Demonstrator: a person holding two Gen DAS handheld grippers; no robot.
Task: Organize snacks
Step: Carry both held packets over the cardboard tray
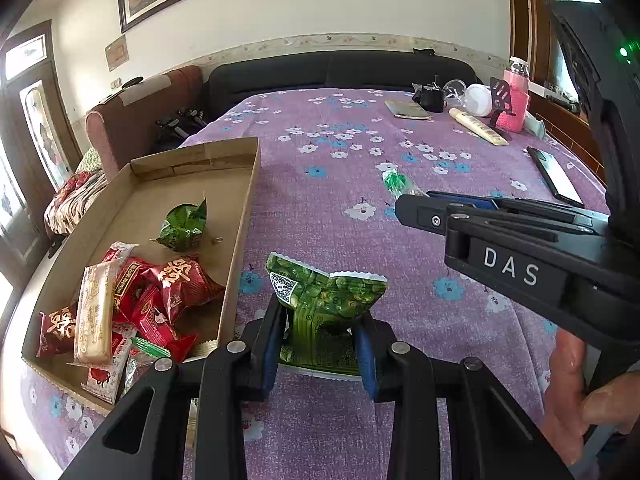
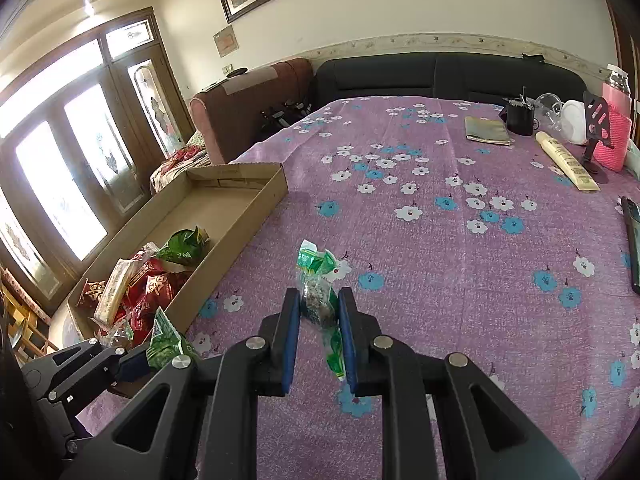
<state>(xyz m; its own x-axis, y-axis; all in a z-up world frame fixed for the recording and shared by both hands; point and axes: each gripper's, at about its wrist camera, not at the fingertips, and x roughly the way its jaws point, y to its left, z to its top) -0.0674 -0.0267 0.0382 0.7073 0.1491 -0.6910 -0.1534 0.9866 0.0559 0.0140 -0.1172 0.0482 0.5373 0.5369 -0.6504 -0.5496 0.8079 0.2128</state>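
Observation:
My left gripper (image 1: 320, 320) is shut on a green pea snack packet (image 1: 328, 300), held over the purple bedspread just right of the cardboard box (image 1: 240, 216). The box holds several red packets (image 1: 172, 284), a cream bar (image 1: 94, 312) and a green packet (image 1: 184, 224). My right gripper (image 2: 319, 312) is shut on a clear and green seed packet (image 2: 318, 296), held low over the bedspread; it shows in the left wrist view (image 1: 416, 196) with the packet's end (image 1: 396, 182) sticking out. The left gripper and its packet (image 2: 164, 344) appear at the lower left of the right wrist view.
The bed's far right holds a notebook (image 2: 487, 131), a black cup (image 2: 520, 118), a cream tube (image 2: 568, 166), a pink bottle (image 2: 614, 128) and a black stand (image 2: 598, 128). A phone (image 1: 554, 176) lies at the right edge. A brown sofa (image 2: 248, 108) stands beyond the box.

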